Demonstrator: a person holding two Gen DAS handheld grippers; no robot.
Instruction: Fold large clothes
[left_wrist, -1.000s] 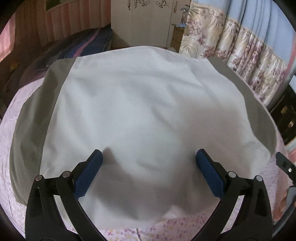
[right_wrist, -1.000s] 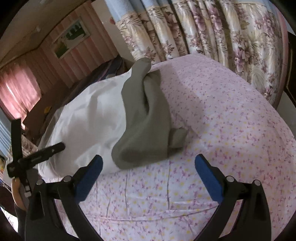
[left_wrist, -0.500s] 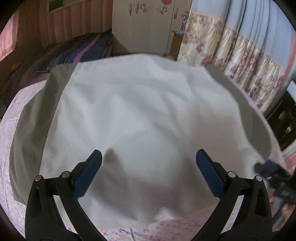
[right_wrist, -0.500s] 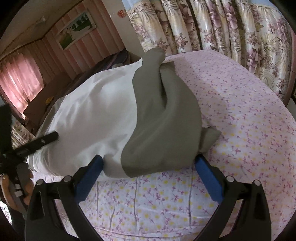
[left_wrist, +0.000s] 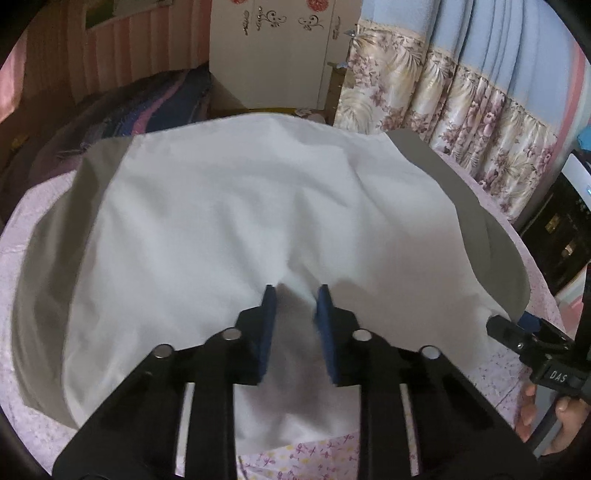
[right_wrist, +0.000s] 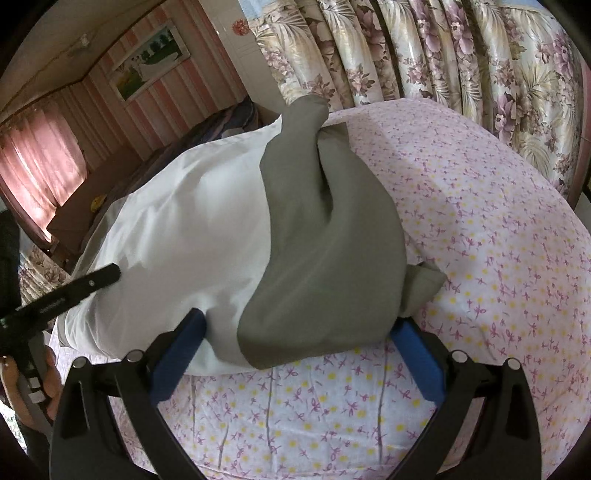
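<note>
Across the middle of the bed lay the large garment (left_wrist: 229, 229), a white body with grey sleeves, spread flat on the floral bedsheet (right_wrist: 480, 229) with its hem toward the two cameras. Its right grey sleeve (right_wrist: 317, 258) was folded and bunched along the white cloth's edge, one cuff end poking out onto the sheet beside it; the left grey sleeve (left_wrist: 51, 258) lay flat along the opposite side. Over the near part of the white cloth sat the left claw (left_wrist: 295, 295), its blue pads (left_wrist: 267, 325) closing toward each other with a raised ridge of white fabric standing between them; the pads had a narrow gap left, and whether they already pressed the cloth could not be told for certain, though the fabric puckered up into the gap. At the garment's near right corner stood the right claw (right_wrist: 295, 339), released and spread wide, its blue pads (right_wrist: 177, 354) straddling the corner where white cloth and grey sleeve met, one pad just beside the white hem and the other just beside the sleeve's lower end, neither squeezing anything. Fingers of the person's hand (left_wrist: 554, 413) showed around the right tool's handle at the edge of the left view. Beyond the bed hung flowered curtains (right_wrist: 461, 55), with a white cupboard (left_wrist: 277, 51) and a dark striped blanket (left_wrist: 147, 107) at the far end.
</note>
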